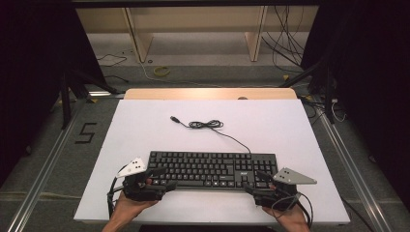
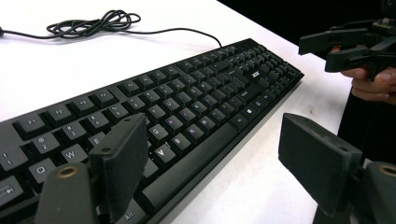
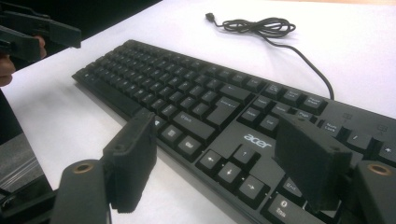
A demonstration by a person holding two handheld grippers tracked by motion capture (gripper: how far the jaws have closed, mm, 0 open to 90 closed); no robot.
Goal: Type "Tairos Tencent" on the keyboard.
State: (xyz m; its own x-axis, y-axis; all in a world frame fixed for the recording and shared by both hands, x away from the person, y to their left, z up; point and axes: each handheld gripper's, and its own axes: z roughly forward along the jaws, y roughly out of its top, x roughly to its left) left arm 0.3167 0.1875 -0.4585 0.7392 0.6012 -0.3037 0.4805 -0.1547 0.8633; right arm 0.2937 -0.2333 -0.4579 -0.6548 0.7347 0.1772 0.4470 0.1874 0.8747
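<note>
High view: a black keyboard (image 1: 212,169) is seen lying flat on the white table (image 1: 145,125), parallel and close to its near edge, its cable (image 1: 208,124) coiled loosely toward the far edge. The left gripper (image 1: 162,178) is held at the keyboard's left end, the right gripper (image 1: 256,181) at its right end. Both pairs of jaws are spread wide, straddling the keyboard's front edge without pressing on it; nothing is gripped.
</note>
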